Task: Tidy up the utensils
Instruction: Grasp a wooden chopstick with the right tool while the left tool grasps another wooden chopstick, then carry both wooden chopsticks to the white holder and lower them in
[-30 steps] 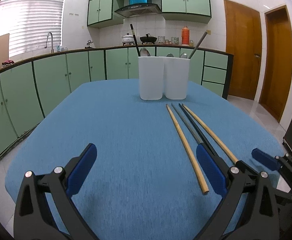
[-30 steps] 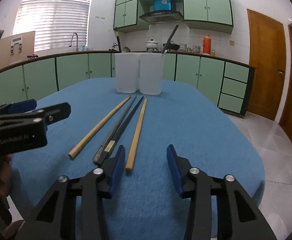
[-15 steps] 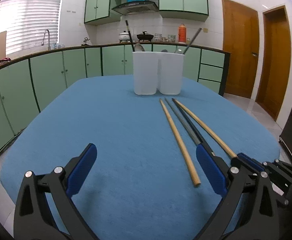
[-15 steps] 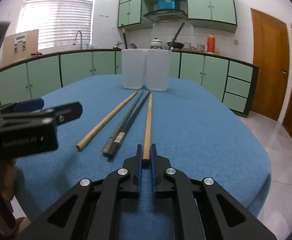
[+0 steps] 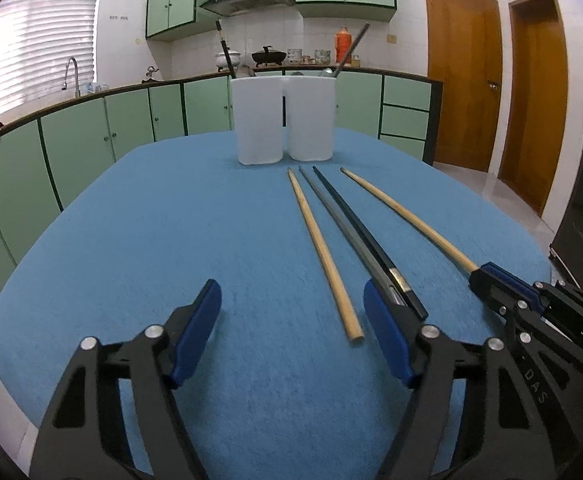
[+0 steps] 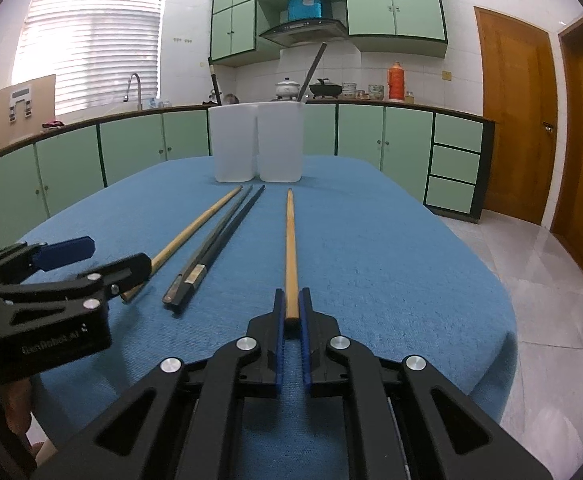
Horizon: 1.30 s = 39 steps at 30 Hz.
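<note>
Several chopsticks lie on the blue table. My right gripper [image 6: 290,312] is shut on the near end of a wooden chopstick [image 6: 290,248], also in the left wrist view [image 5: 407,220], and holds it apart from the others. A second wooden chopstick [image 5: 323,254] and a dark pair [image 5: 361,236] lie left of it. My left gripper [image 5: 291,332] is open and empty, with the second wooden chopstick's near end between its fingers. Two white holders [image 5: 285,120] stand at the far end with utensils inside.
The blue table [image 5: 151,240] ends close in front of both grippers and drops to a tiled floor [image 6: 531,260] on the right. Green cabinets [image 5: 91,132] ring the far side. My left gripper shows at the left of the right wrist view [image 6: 63,268].
My right gripper has closed on the wooden chopstick's near end and swung it to the right, away from the dark pair. My left gripper stays open and has shifted slightly.
</note>
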Each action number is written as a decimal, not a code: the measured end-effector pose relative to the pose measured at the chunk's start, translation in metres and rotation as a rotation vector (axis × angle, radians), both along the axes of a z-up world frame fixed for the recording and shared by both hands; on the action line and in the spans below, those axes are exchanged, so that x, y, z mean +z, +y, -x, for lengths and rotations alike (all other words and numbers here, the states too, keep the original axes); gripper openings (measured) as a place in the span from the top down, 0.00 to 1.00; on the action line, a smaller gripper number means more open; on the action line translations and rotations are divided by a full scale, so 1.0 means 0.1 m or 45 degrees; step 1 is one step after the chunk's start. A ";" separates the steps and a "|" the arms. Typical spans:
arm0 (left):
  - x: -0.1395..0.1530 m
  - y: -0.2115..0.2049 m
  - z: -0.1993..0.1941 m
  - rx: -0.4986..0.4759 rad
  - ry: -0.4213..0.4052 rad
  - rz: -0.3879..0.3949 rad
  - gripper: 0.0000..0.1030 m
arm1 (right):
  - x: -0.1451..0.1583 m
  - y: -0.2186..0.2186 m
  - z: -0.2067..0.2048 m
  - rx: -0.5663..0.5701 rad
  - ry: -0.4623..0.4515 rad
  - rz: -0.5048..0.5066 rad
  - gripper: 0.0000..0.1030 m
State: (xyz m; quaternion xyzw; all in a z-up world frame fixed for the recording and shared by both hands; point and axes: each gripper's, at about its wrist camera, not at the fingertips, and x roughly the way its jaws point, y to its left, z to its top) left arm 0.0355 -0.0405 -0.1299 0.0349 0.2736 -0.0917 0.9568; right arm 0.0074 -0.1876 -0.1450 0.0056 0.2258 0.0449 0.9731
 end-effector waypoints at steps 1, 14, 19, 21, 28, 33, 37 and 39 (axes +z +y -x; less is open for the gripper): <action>-0.02 -0.02 0.00 -0.010 0.012 0.000 0.40 | 0.00 0.00 0.00 0.001 0.000 0.000 0.93; -0.08 -0.24 0.04 -0.046 -0.011 -0.011 0.87 | -0.03 -0.12 0.01 -0.011 -0.001 -0.042 0.93; -0.09 -0.28 0.06 -0.041 -0.017 -0.020 0.92 | -0.04 -0.16 0.02 -0.015 -0.006 -0.056 0.93; -0.08 -0.29 0.06 -0.038 -0.012 -0.012 0.93 | -0.05 -0.17 0.04 -0.017 -0.010 -0.058 0.93; 0.04 -0.27 0.13 -0.023 -0.065 -0.029 0.94 | 0.03 -0.16 0.09 -0.013 -0.059 -0.028 0.93; 0.27 -0.20 0.21 -0.007 -0.168 -0.040 0.94 | 0.21 -0.21 0.12 -0.010 -0.121 -0.026 0.93; 0.54 -0.13 0.23 0.001 -0.259 -0.031 0.94 | 0.42 -0.27 0.13 0.000 -0.189 -0.023 0.93; 0.67 -0.10 0.22 0.005 -0.303 -0.033 0.94 | 0.55 -0.31 0.11 0.012 -0.221 -0.035 0.93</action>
